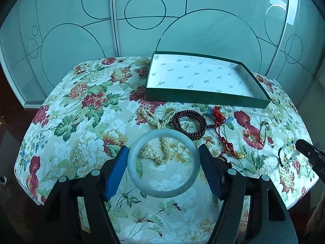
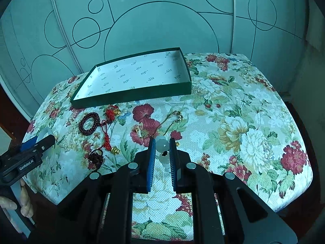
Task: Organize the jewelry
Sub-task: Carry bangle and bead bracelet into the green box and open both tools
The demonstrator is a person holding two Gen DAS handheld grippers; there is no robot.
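Observation:
My left gripper [image 1: 163, 152] is shut on a pale jade bangle [image 1: 163, 193], its blue pads touching both sides of the ring, just above the floral cloth. My right gripper [image 2: 162, 144] is shut on a pale bead bracelet [image 2: 163, 145] with a dark bead, held between its blue pads. A pearl necklace [image 1: 156, 122], a dark red bead bracelet [image 1: 190, 125] and a red knotted cord [image 1: 220, 122] with gold charms lie in front of the empty green box [image 1: 207, 98]. The box also shows in the right wrist view [image 2: 132, 96].
A thin gold chain [image 2: 174, 116] lies on the floral cloth [image 2: 243, 122] right of centre. A small dark cord piece [image 2: 95, 156] lies near the front left. Glass wardrobe doors [image 1: 142, 20] stand behind the table. The table edges drop off all round.

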